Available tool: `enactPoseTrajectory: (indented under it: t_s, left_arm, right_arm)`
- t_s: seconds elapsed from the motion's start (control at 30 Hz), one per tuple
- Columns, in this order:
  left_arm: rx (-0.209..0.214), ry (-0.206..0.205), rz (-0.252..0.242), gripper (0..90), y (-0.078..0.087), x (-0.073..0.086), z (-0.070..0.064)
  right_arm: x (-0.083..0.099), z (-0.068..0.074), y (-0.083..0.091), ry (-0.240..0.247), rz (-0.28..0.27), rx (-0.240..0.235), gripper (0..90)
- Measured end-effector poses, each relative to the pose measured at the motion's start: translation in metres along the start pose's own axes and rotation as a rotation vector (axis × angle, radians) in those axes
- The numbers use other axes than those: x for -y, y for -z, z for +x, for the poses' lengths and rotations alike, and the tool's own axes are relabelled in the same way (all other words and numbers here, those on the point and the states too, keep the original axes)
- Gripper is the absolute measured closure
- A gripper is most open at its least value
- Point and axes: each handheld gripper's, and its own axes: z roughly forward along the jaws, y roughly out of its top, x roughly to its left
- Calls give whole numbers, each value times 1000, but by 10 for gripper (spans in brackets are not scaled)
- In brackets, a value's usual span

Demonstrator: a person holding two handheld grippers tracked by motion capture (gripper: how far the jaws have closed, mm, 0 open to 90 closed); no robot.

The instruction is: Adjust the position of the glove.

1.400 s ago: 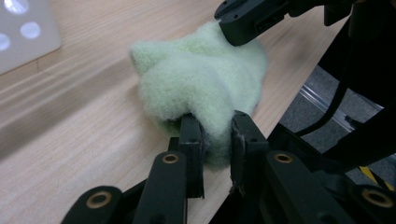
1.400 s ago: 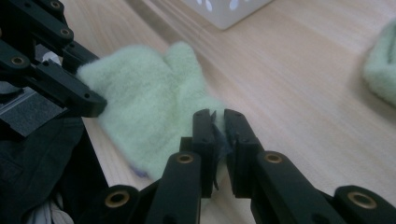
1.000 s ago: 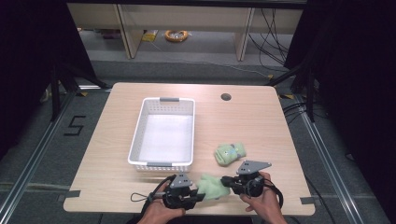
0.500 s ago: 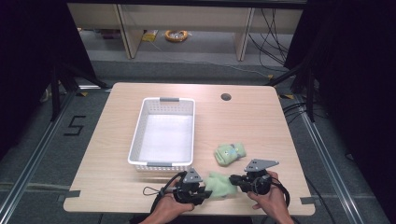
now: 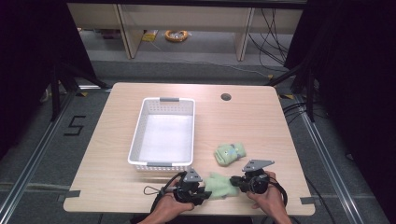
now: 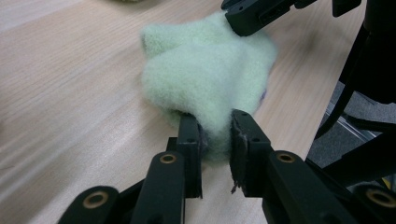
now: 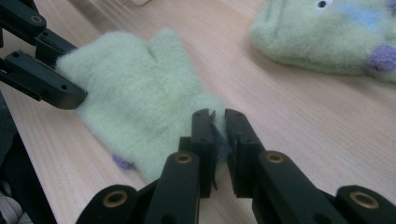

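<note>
A pale green fuzzy mitten (image 5: 219, 185) lies flat near the table's front edge, stretched between both grippers. My left gripper (image 5: 203, 190) is shut on one end of the mitten (image 6: 205, 70); its jaws pinch the fleece edge. My right gripper (image 5: 236, 181) is shut on the opposite edge of the mitten (image 7: 140, 93), by the cuff. In the right gripper view the left gripper's jaws clamp the far end at the left. A second green mitten (image 5: 229, 153) with eyes and coloured spots lies free just behind; it is also the mitten (image 7: 327, 37) at the top right of the right gripper view.
A white plastic basket (image 5: 135, 140) with nothing in it stands left of centre, just behind my left hand. A cable hole (image 5: 226, 97) sits at the table's back right. The table's front edge (image 5: 187, 212) runs right under both hands.
The two grippers have drawn slightly apart, the right one shifting right, and the mitten between them is spread flatter. The second mitten and basket have not moved.
</note>
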Motion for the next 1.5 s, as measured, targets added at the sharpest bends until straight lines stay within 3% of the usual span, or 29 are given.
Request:
enactPoseTrajectory:
  t_s: [0.2, 0.27, 0.37, 0.4, 0.43, 0.47, 0.53, 0.57, 0.6, 0.63, 0.7, 0.8, 0.9, 1.0, 1.27, 1.3, 1.33, 1.4, 1.5]
  left_arm:
    - [-11, -27, 21, 555, 3, 2, 1]
    - [-26, -19, 1, 514, 5, 1, -1]
    - [-46, -47, -6, 449, 13, -2, 2]
    - [-46, -47, -6, 432, 13, -2, 2]
    - [-48, -20, -18, 408, 16, -3, 2]
    - [-48, -20, -18, 387, 16, -3, 2]
    - [-47, -10, -40, 360, 19, -4, 1]
    - [-41, -3, -47, 349, 22, -4, 1]
    - [-41, -3, -47, 339, 22, -4, 1]
    - [-43, 13, -57, 329, 24, -3, 0]
    - [-42, -2, -53, 315, 27, -2, 2]
    - [-40, 15, -61, 297, 30, 1, 3]
    - [-36, 31, -58, 294, 36, 4, 4]
    - [-31, 37, -62, 288, 38, 5, 4]
    - [-23, 38, -50, 282, 41, 14, 2]
    - [-23, 42, -58, 280, 41, 15, 1]
    - [-25, 21, -49, 278, 42, 15, 1]
    - [-24, 28, -54, 277, 43, 18, 1]
    - [-28, 22, -46, 273, 46, 23, 1]
  right_arm:
    - [0, -1, 2, -11, 19, 3, 793]
    - [0, -2, 2, -14, 5, 2, 747]
    - [1, -2, 1, -44, -8, 2, 681]
    - [1, -2, 1, -44, -8, 2, 681]
    - [1, -2, 4, -74, 6, -16, 632]
    - [1, -1, 6, -76, 1, 9, 608]
    - [0, -2, 9, -80, -25, 13, 539]
    - [-1, 0, 12, -116, -23, 24, 536]
    - [-1, 0, 12, -116, -23, 24, 536]
    - [-2, -4, 15, -70, -50, 42, 519]
    - [-5, -5, 17, -54, -75, 63, 507]
    - [-6, -7, 19, -45, -89, 69, 507]
    - [-11, -13, 22, -26, -99, 106, 525]
    - [-14, -15, 23, -46, -110, 110, 525]
    - [-27, -30, 15, -24, -105, 135, 539]
    - [-30, -29, 13, -54, -96, 130, 545]
    - [-32, -33, 11, -28, -95, 135, 545]
    - [-34, -37, 8, -17, -96, 137, 545]
    - [-40, -43, 5, -28, -99, 142, 552]
